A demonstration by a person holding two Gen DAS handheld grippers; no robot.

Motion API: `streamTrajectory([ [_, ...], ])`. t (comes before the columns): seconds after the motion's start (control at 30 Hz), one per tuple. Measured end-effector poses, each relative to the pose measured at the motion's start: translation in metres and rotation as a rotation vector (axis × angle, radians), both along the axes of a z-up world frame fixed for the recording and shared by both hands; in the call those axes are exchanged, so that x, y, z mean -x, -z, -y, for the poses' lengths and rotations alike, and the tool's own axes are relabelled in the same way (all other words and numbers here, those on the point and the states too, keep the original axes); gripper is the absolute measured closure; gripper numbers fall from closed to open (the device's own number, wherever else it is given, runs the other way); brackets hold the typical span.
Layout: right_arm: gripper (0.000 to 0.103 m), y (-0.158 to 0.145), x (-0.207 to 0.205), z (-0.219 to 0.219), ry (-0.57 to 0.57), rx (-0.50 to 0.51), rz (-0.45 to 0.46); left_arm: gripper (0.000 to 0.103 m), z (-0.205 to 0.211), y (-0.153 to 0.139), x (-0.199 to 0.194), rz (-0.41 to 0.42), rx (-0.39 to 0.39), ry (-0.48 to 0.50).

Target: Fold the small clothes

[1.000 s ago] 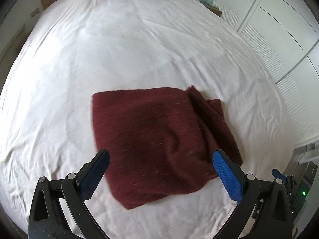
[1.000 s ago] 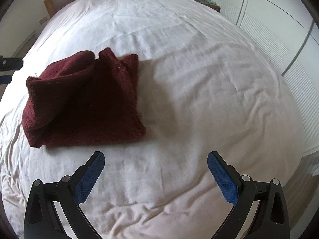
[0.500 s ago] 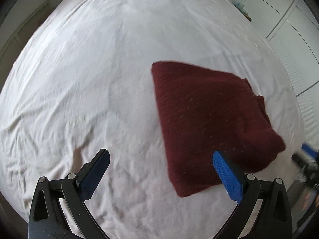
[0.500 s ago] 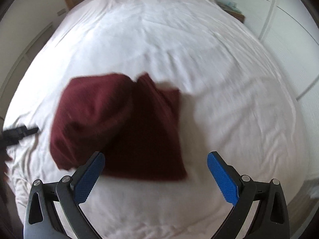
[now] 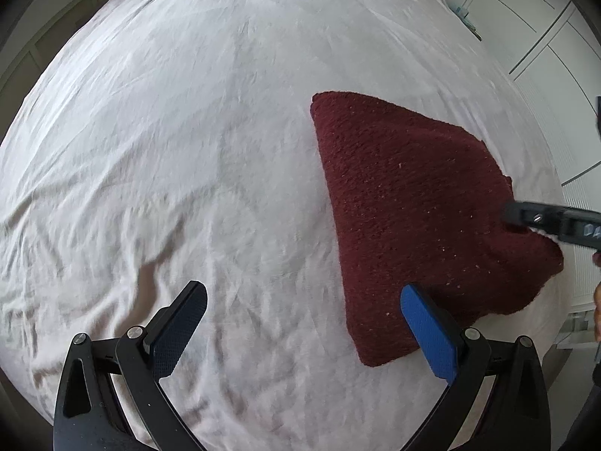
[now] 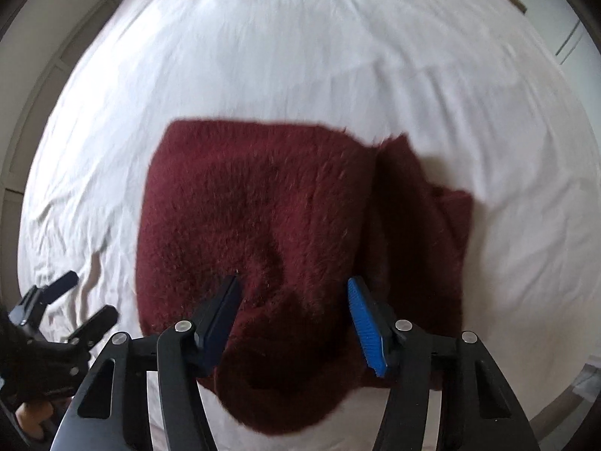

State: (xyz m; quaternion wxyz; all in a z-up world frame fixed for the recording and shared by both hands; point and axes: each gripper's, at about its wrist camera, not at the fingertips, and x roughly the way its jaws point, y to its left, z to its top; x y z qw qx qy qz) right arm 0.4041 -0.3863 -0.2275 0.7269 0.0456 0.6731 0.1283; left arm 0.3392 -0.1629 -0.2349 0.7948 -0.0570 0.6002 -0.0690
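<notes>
Directly under the right tool (image 6: pixel 295 293) lies the dark red knitted garment (image 6: pixel 270 218) — its near, bunched edge sits between the spread jaws, which close on nothing yet. From there the garment stretches away across the white bed (image 6: pixel 300 37), a loose flap trailing off its right side. Left of the garment, over bare sheet, the left tool (image 5: pixel 300 300) hangs open and empty — the garment (image 5: pixel 413 206) lies off to its right. So the right tool is the nearer, and probably the one to pinch that near edge.
</notes>
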Motion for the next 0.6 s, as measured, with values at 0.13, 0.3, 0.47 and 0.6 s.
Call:
streamTrajectory([
  [0.13,0.043,0.026,0.006,0.001,0.022,0.001,-0.077,0.001,0.001,0.004,-0.001,-0.009,0.001,0.012],
  [0.3,0.069,0.040,0.015,0.009,0.022,-0.049,-0.097,0.001,0.001,0.009,-0.001,-0.013,-0.008,0.022],
  [0.47,0.086,0.044,0.024,0.024,0.042,-0.058,-0.043,0.001,0.002,0.010,-0.002,-0.019,-0.010,0.020],
  [0.6,0.088,0.034,0.033,0.042,0.074,-0.074,0.026,0.001,0.005,0.010,-0.002,-0.020,-0.022,0.037],
])
